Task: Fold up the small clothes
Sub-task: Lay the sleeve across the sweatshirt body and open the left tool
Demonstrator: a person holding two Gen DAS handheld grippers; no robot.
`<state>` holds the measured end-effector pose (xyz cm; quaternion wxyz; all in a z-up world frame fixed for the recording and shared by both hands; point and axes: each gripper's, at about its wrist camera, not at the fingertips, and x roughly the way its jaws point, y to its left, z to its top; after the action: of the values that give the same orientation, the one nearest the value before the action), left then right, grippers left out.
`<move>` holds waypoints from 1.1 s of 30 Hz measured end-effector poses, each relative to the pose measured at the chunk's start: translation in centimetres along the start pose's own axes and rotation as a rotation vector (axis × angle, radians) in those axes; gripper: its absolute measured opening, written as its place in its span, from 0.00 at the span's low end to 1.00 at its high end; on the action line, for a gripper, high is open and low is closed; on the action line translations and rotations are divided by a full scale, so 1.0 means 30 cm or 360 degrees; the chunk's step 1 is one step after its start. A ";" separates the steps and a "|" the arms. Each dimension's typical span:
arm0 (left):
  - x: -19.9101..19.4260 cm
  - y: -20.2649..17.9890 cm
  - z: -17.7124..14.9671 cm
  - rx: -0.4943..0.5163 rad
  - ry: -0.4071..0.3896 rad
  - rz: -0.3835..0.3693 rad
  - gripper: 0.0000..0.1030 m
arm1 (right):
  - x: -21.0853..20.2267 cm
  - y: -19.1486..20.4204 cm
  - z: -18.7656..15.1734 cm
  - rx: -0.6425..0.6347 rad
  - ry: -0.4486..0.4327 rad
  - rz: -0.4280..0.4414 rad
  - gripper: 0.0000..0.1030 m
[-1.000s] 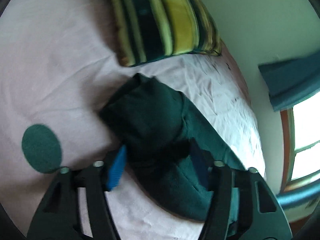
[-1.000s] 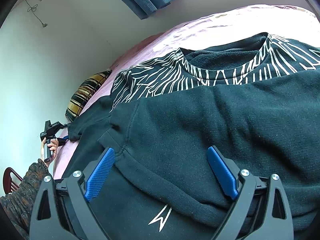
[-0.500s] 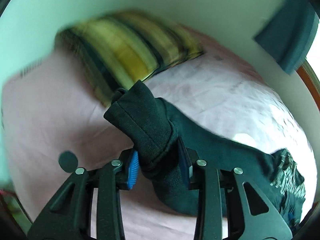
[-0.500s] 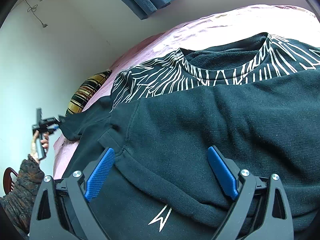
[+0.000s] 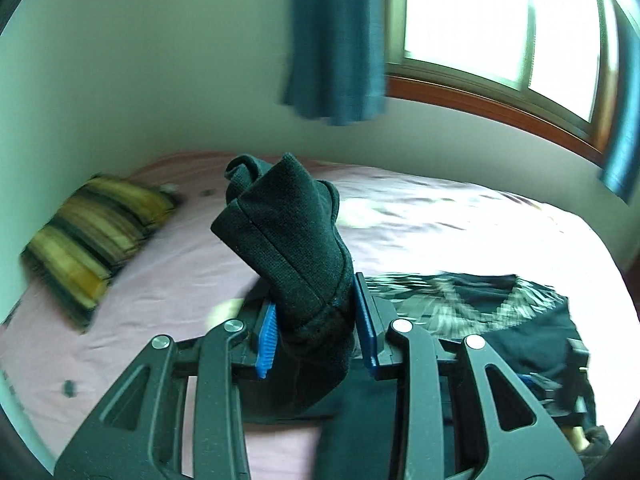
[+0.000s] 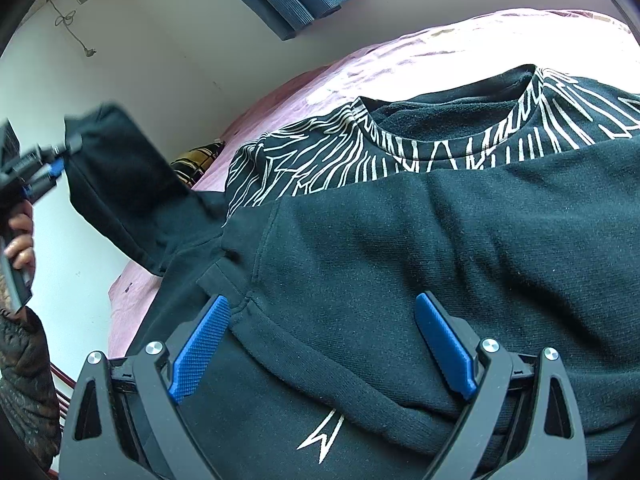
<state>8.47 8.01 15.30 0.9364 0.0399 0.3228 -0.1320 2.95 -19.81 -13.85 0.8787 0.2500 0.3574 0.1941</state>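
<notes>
A dark green sweatshirt [image 6: 400, 240] with white line print round its collar lies flat on the pink bed. My left gripper [image 5: 316, 308] is shut on its sleeve cuff [image 5: 288, 232], which stands up between the blue pads, lifted clear of the sheet. From the right wrist view the raised sleeve [image 6: 120, 176] hangs at the left from the left gripper [image 6: 48, 160], with a person's hand [image 6: 20, 240] on the handle. My right gripper [image 6: 322, 312] stands open low over the sweatshirt's lower body, fabric beneath the spread fingers and nothing pinched.
A yellow and dark striped pillow [image 5: 92, 236] lies at the bed's left end by the wall. Pink sheet [image 5: 440, 224] stretches behind the garment. A blue curtain [image 5: 332, 40] and a wood-framed window [image 5: 480, 20] are on the far wall.
My left gripper closed on the sleeve cuff, rose off the bed and swung round toward the sweatshirt body, rolling as it went. The right gripper stayed still.
</notes>
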 end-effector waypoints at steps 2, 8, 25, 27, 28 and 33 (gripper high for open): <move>0.055 -0.146 -0.016 0.0059 0.0019 -0.0098 0.32 | 0.000 0.001 0.000 0.0000 0.0000 0.0000 0.91; 0.209 -0.467 -0.106 0.0223 0.0140 -0.0246 0.32 | -0.007 0.003 -0.004 0.0004 -0.0004 0.0008 0.91; 0.508 -0.701 -0.296 0.0418 0.0505 -0.0282 0.35 | -0.015 0.004 -0.004 0.0012 -0.0012 0.0027 0.91; 0.473 -0.746 -0.272 0.0489 0.0460 -0.0307 0.38 | -0.017 0.004 -0.005 0.0012 -0.0013 0.0029 0.91; 0.445 -0.774 -0.256 0.0535 0.0427 -0.0303 0.39 | -0.020 0.003 -0.005 0.0018 -0.0022 0.0037 0.91; 0.344 -0.804 -0.196 0.0621 0.0268 -0.0236 0.53 | -0.052 -0.027 -0.009 0.0075 -0.0059 0.0125 0.91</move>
<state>6.21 -16.55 4.58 0.8683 0.2074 0.3703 -0.2567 1.84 -21.19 -13.64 0.8708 0.2878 0.3354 0.2153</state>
